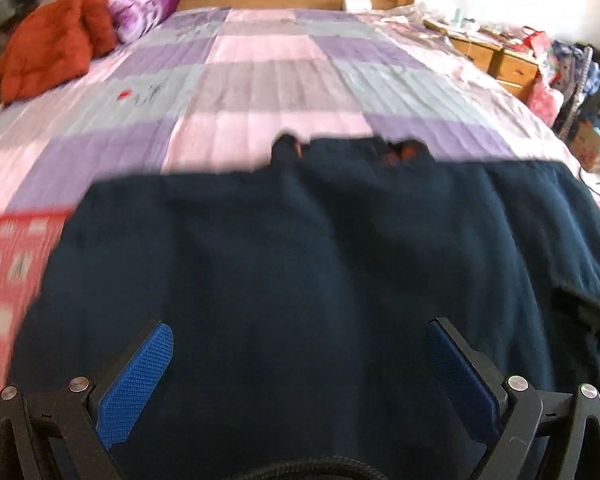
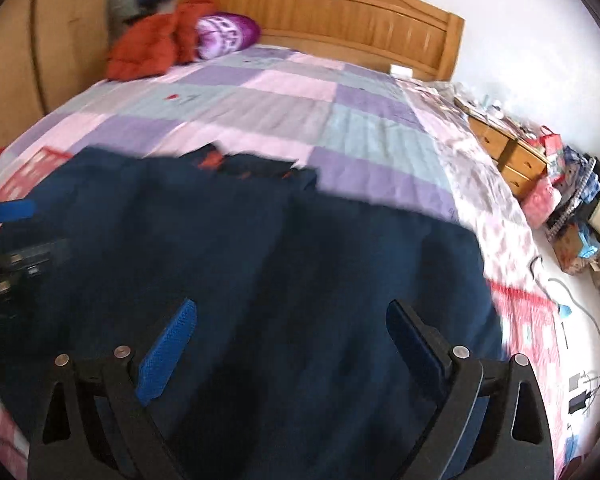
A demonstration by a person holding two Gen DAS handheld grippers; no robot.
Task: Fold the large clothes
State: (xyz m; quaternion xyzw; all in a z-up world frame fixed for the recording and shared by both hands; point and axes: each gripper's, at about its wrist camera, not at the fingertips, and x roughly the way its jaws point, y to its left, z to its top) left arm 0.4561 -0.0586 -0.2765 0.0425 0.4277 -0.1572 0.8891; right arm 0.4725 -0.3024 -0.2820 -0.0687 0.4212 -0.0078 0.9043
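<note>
Both grippers sit over the dark navy garment (image 1: 300, 248), which lies spread across the near end of the bed (image 1: 260, 80). It covers most of the lower half of both views.

Left gripper (image 1: 300, 340): jaws wide apart, nothing between the blue pads (image 1: 136, 384), only navy cloth below them. Can't tell if the fingertips touch the cloth.

Right gripper (image 2: 292, 320): jaws also wide apart, nothing clamped. Cloth fills the gap under it. The left gripper's blue pad also shows at the far left edge of the right wrist view, over the same garment.

Garment details: far edge has small orange-red marks near the middle (image 1: 400, 152), probably a collar or print, too blurred to tell. Its left edge lies on a red-and-white checked cloth (image 1: 8, 280). Its right side drapes toward the bed's right edge.

Quilt (image 2: 260, 112) is a patchwork of pink, purple and grey squares. At the headboard (image 2: 340, 12) end, left side: a red padded jacket (image 1: 48, 44) with a purple pillow (image 1: 144, 4) just beside it, touching. Both well apart from the navy garment.

Right of the bed: wooden drawers (image 2: 512, 152) with clutter on top, bags (image 2: 572, 200) on the floor, cables (image 2: 580, 300) further along the floor.

Both views are motion-blurred.
</note>
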